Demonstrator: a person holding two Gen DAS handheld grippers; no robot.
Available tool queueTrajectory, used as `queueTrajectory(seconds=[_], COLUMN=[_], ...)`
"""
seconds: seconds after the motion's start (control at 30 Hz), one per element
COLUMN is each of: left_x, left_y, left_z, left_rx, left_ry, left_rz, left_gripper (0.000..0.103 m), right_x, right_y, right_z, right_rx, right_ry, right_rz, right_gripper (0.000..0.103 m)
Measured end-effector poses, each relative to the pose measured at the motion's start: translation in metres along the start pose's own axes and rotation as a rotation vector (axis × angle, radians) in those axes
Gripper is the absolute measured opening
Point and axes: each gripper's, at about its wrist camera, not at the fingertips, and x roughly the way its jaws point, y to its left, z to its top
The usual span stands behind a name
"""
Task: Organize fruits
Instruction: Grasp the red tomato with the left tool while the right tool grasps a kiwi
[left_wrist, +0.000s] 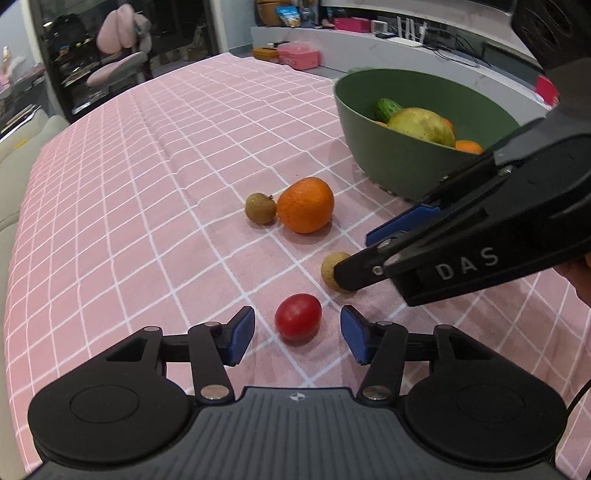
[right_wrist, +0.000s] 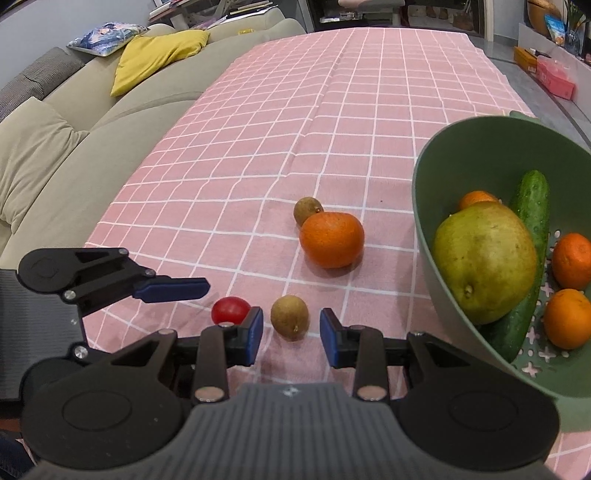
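Left gripper (left_wrist: 297, 334) gapes around the tomato (left_wrist: 298, 316) at bottom centre; right gripper (right_wrist: 291, 331) spread about a brown fruit (right_wrist: 289, 317), half-hidden in the left view.

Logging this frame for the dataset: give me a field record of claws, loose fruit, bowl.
left claw: open, straddling red tomato
right claw: open, straddling small brown fruit
loose on cloth: orange, second brown fruit touching it
bowl: green, at the right; holds large yellow-green fruit, cucumber, three oranges
surface: pink checked cloth
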Motion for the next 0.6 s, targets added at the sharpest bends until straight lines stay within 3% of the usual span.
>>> queueTrajectory(seconds=[0.07,0.2,0.4,0.6], left_x=[0.003,0.009,0.011,0.01], left_y=[-0.002,0.0,0.001,0.002], left_z=[0.0,0.002,0.003,0.002], left_rx=[0.02,0.014,0.018,0.007], left_ry=[0.005,0.014,0.008,0.01], left_rz=[-0.003,-0.014,-0.014,-0.014], left_gripper=[0.06,0.043,0.035,0.033], right_x=[0.003,0.009,0.016,0.02], right_y=[-0.001,-0.002,-0.005,-0.006], right_z=[0.002,0.003,0.004,0.005], right_rx=[0.004,0.004,-0.002,-0.004], right_ry=[0.005,0.016,0.037,0.041], right_rz=[0.001,0.005,0.014,0.009], right_gripper=[0.032,0.031,0.028,0.021])
